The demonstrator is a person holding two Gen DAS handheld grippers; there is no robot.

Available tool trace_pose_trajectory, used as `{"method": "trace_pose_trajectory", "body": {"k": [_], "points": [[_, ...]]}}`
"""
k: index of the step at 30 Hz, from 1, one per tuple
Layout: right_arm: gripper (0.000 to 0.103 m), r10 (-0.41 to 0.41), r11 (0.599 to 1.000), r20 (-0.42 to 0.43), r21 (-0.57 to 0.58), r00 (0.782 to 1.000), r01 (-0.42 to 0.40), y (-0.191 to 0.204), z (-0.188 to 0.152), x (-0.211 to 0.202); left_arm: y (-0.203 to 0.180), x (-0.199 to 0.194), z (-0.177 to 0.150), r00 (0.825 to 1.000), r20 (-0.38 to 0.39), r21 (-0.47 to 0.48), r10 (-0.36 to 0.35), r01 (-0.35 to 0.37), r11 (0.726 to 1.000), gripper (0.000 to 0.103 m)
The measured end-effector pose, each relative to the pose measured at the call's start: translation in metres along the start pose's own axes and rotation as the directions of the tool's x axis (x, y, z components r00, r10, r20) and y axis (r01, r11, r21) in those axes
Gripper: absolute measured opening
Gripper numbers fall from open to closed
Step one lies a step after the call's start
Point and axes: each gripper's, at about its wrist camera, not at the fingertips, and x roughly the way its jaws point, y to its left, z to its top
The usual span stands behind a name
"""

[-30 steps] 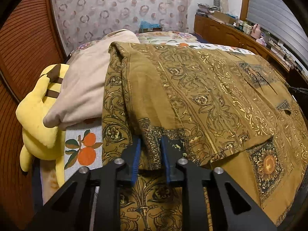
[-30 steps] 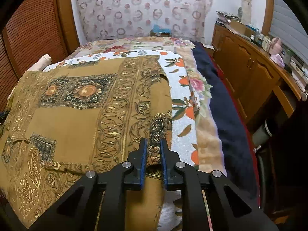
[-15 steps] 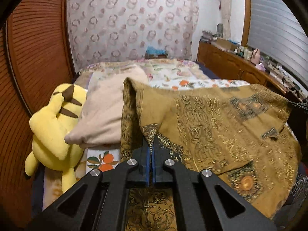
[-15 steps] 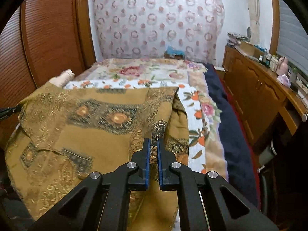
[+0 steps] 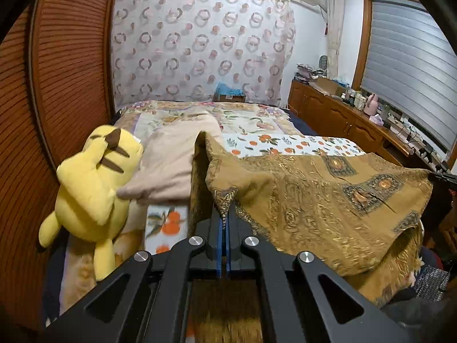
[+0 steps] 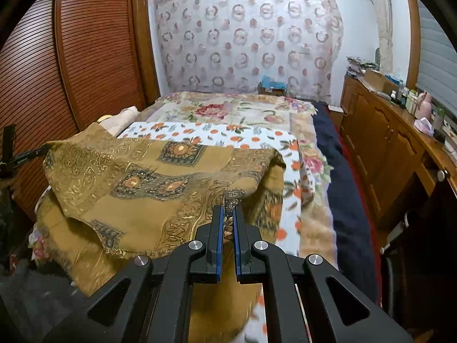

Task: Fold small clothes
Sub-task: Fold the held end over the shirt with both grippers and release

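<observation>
A brown garment with gold and dark ornamental print (image 5: 314, 200) (image 6: 148, 183) hangs lifted above the bed, stretched between both grippers. My left gripper (image 5: 223, 214) is shut on its near left corner, which pokes up as a small point between the blue pads. My right gripper (image 6: 227, 214) is shut on the near right corner, with cloth pinched between its pads. The lower part of the garment droops below the lifted edge and trails over the bed's near end. In the left wrist view the right gripper's tip shows at the far right edge.
The bed carries a floral and orange-print quilt (image 6: 228, 134). A yellow plush toy (image 5: 94, 191) and a beige pillow (image 5: 174, 160) lie at its left side by the wooden louvred wardrobe (image 5: 57, 114). A wooden cabinet (image 6: 385, 148) with clutter runs along the right.
Both grippers closed on the garment's near corners and rose, lifting its edge off the bed. The cloth went from lying flat to hanging stretched between them.
</observation>
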Motion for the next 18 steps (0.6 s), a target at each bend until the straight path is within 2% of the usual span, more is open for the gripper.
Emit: {"method": "trace_pose_trajectory", "body": {"k": [6, 9, 13, 14, 15, 16, 17, 18], "points": [[0.006, -0.009, 0.999, -0.046, -0.039, 0.999, 0.007, 0.014, -0.023, -0.031, 0.009, -0.015, -0.035, 0.999, -0.047, -0.029, 0.022, -0.023, 0.999, 0.002], [0.006, -0.015, 0.998, -0.089, -0.064, 0.996, 0.009, 0.02, -0.027, -0.024, 0.011, -0.004, -0.052, 0.994, -0.094, -0.024, 0.049, -0.052, 0.998, 0.002], [0.006, -0.017, 0.999, -0.128, -0.051, 0.992, 0.01, 0.02, -0.026, -0.004, 0.011, 0.004, -0.062, 0.992, -0.115, -0.037, 0.045, -0.049, 0.998, 0.005], [0.007, -0.021, 0.999, -0.136, -0.046, 0.99, 0.015, 0.019, -0.025, -0.001, 0.011, 0.003, -0.062, 0.992, -0.114, -0.037, 0.049, -0.053, 0.998, 0.015], [0.011, -0.026, 0.999, -0.141, -0.046, 0.99, 0.02, 0.019, -0.025, 0.003, 0.01, 0.002, -0.062, 0.993, -0.105, -0.039, 0.054, -0.058, 0.998, 0.022], [0.013, -0.036, 0.998, -0.142, -0.05, 0.989, 0.029, 0.02, -0.023, 0.005, 0.011, 0.0, -0.061, 0.995, -0.09, -0.044, 0.051, -0.055, 0.998, 0.038], [0.016, -0.042, 0.998, -0.141, -0.052, 0.989, 0.035, 0.02, -0.021, 0.007, 0.011, -0.002, -0.06, 0.996, -0.08, -0.052, 0.04, -0.044, 0.998, 0.048], [0.019, -0.043, 0.998, -0.141, -0.048, 0.989, 0.037, 0.02, -0.021, 0.009, 0.013, -0.003, -0.059, 0.997, -0.076, -0.06, 0.03, -0.034, 0.998, 0.053]]}}
